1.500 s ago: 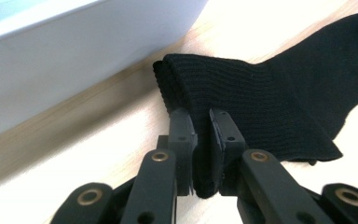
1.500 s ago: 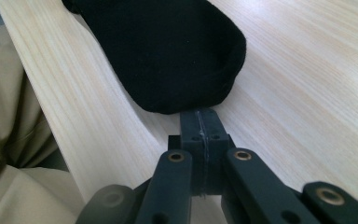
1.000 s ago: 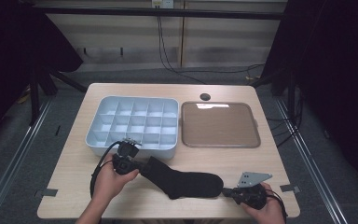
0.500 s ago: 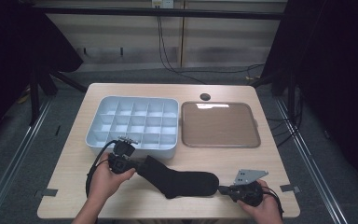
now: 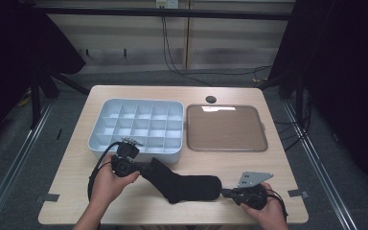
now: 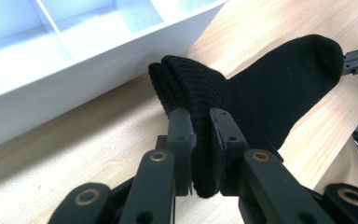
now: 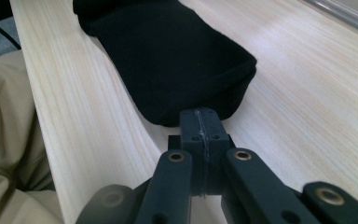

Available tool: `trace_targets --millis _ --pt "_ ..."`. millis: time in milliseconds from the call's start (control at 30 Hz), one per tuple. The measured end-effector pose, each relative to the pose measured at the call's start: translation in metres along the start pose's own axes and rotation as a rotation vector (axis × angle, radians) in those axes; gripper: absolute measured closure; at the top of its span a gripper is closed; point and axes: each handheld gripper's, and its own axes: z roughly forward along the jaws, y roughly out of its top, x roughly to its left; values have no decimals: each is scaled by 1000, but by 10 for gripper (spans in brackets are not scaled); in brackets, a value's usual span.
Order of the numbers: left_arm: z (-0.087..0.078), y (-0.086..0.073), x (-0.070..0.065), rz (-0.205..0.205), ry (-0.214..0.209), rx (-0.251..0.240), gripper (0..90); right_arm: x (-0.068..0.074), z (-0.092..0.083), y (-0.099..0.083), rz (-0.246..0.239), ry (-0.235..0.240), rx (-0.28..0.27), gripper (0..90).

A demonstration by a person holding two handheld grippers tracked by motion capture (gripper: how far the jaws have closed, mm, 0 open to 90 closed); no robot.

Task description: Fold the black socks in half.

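Sock (image 5: 184, 184), black and laid along the near part of the table (image 5: 287, 158), is held at both ends. Its ribbed cuff end lies toward the left, just in front of the white divided tray (image 5: 136, 127), and its toe end lies toward the right. In the high view the sock is seen bent, with the cuff part slanting up toward the tray and the foot part lying level on the wood.

The left gripper (image 6: 200, 154) is closed on the cuff: in the left gripper view the ribbed fabric is pinched between the two black pads, with the folded cuff bunched up beyond them and the foot stretching away to the far right. The tray wall is seen just beside the cuff in that view. The left hand (image 5: 108, 179) is wrapped around the gripper body, and a cable is looped beside it.

The right gripper (image 7: 200, 128) is shut tight at the toe: in the right gripper view the pads are pressed together with hardly a gap, and the toe edge is met right at their tips. Whether a thin fold of fabric is caught between them cannot be told for certain.

A brown flat tray (image 5: 226, 128) is set to the right of the white one, well apart from the sock.
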Motion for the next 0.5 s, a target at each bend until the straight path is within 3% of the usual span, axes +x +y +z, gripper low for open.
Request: trace_targets --millis 500 --pt "-9 8 -12 15 -15 -4 797 2 13 8 -27 19 17 900"
